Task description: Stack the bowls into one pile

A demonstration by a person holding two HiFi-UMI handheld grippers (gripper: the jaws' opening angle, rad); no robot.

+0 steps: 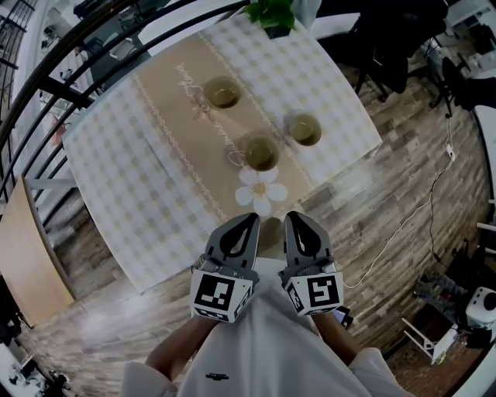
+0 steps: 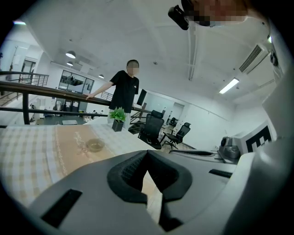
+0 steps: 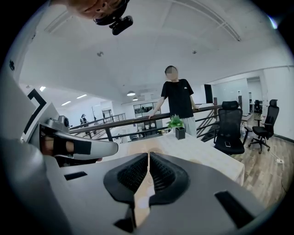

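Left gripper (image 1: 251, 218) and right gripper (image 1: 291, 216): jaws closed on nothing, side by side. Ahead of them, three bowls (image 1: 260, 152) standing apart on counter (image 1: 124, 155).

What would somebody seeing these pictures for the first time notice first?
Three separate bowls sit unstacked on the tan runner of the checked table. In the foreground, the left claw and right claw hang side by side by the table's near edge, both shut and empty. Beyond a potted plant, a person in black leans on the railing.
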